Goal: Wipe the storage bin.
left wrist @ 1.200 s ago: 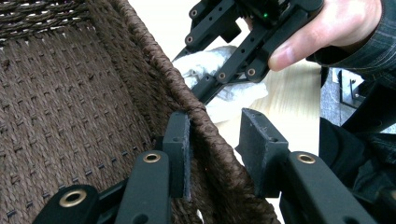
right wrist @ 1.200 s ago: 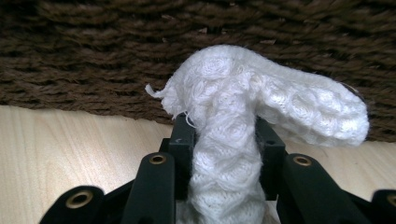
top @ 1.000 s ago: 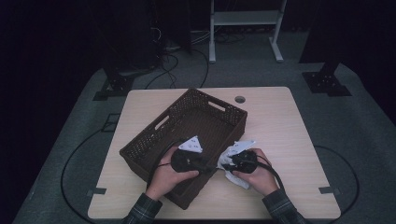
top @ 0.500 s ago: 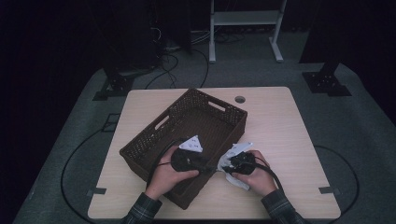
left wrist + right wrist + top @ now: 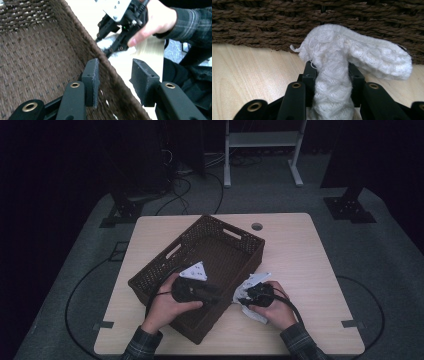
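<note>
A dark brown woven basket (image 5: 150, 276) stands askew on the table. My left gripper (image 5: 216, 293) hovers at its near right wall. In the left gripper view the left gripper (image 5: 117, 82) is open and its jaws have just been opening. One jaw is over the basket (image 5: 37, 50) floor and the other over the table, and the rim runs between them untouched. Just outside that wall, my right gripper (image 5: 247, 296) is shut on a white knitted cloth (image 5: 256, 314). In the right gripper view the cloth (image 5: 352, 50) bulges out above the right gripper (image 5: 332, 72), right against the basket wall (image 5: 287, 25).
The light wooden table (image 5: 300, 250) has bare surface to the right of the basket and behind it, with a small round hole (image 5: 257, 226) near the far edge. Cables and stand feet lie on the dark floor beyond.
My left hand has lifted a little and drifted slightly left over the basket's wall. The right hand stays put with the cloth in its jaws.
</note>
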Tool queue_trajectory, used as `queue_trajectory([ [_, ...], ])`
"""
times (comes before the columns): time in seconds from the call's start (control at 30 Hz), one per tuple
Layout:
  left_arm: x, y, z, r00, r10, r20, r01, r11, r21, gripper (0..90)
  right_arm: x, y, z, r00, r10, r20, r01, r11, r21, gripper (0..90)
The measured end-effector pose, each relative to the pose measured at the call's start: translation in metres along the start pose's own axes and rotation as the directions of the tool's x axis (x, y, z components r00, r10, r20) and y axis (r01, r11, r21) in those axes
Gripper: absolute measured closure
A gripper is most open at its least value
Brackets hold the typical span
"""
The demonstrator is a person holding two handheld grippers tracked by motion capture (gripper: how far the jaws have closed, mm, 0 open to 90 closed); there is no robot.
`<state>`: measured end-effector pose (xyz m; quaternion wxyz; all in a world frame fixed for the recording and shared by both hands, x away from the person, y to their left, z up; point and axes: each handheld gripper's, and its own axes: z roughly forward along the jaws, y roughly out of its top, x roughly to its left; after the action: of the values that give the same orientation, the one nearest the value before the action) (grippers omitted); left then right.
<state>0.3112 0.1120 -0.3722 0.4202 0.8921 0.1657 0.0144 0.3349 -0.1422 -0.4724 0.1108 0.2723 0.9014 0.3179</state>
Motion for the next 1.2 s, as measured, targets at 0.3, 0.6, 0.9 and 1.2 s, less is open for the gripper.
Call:
queue_trajectory([
  [0.3,-0.001,-0.013,-0.001,0.9987,-0.029,0.043,0.029,0.9995,0.017,63.4,-0.001,0.000,0.000,1.0000,0.002,0.000,-0.002,1.000,-0.001,66.7],
  [0.6,0.000,-0.013,0.008,0.9964,-0.042,0.073,0.042,0.9991,0.012,70.2,-0.003,-0.001,-0.003,1.0000,0.006,0.006,-0.006,1.000,-0.002,66.6],
  [0.9,0.002,-0.004,0.017,0.9973,-0.060,0.041,0.060,0.9982,0.008,69.7,-0.014,-0.001,-0.023,0.9988,0.033,0.037,-0.031,0.999,-0.044,66.6],
  [1.2,0.004,0.002,0.023,0.9975,-0.067,0.022,0.067,0.9978,0.006,69.6,-0.016,0.005,-0.052,0.9979,0.036,0.054,-0.030,0.993,-0.110,66.5],
])
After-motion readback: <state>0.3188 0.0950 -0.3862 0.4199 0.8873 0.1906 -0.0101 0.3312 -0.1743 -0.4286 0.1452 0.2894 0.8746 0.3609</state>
